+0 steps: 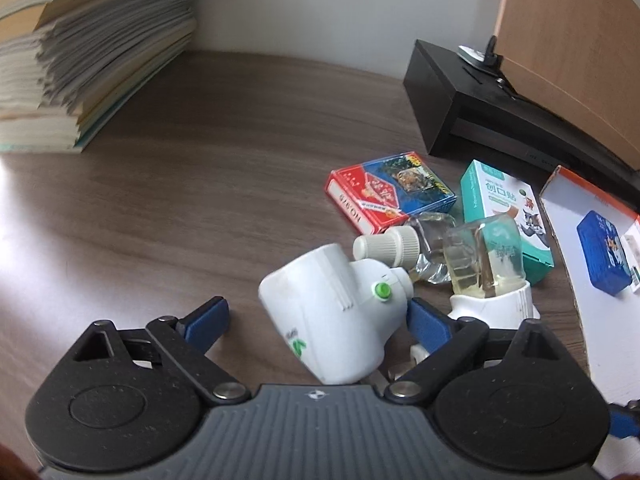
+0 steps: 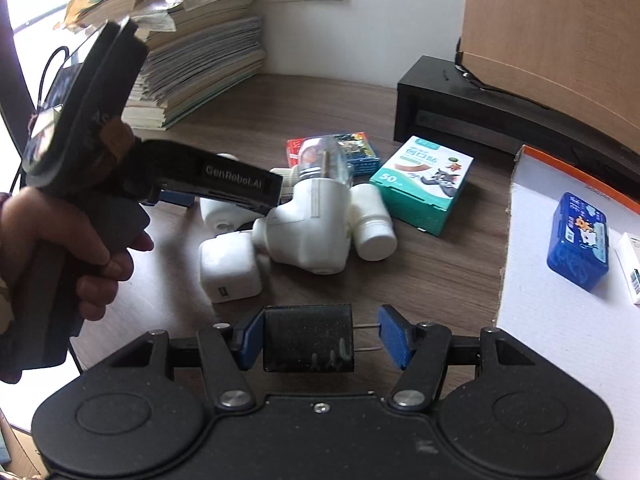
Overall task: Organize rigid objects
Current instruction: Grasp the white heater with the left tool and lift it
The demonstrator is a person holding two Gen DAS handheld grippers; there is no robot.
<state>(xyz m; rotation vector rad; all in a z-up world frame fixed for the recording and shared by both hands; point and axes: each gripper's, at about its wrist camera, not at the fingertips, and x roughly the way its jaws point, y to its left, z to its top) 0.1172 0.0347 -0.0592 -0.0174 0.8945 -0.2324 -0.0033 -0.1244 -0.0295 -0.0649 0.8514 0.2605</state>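
My left gripper (image 1: 316, 322) is open around a white plug-in device with a green button (image 1: 334, 312); the left finger stands clear of it. Behind it lie a small bottle with a ribbed cap (image 1: 404, 252), a second white device with a clear bottle (image 1: 486, 276), a red card box (image 1: 390, 194) and a teal plaster box (image 1: 506, 216). My right gripper (image 2: 320, 338) holds a black plug adapter (image 2: 308, 338), with the left pad on its body and the right pad at its prong tips. A white charger cube (image 2: 230, 266) and the white devices (image 2: 310, 228) lie ahead.
A white cardboard box lid with an orange rim (image 2: 560, 320) lies at right, holding a blue tin (image 2: 578, 246). A black stand (image 2: 460, 108) and a wooden board (image 2: 552, 28) are at the back right. A stack of books (image 2: 200, 56) stands at the back left.
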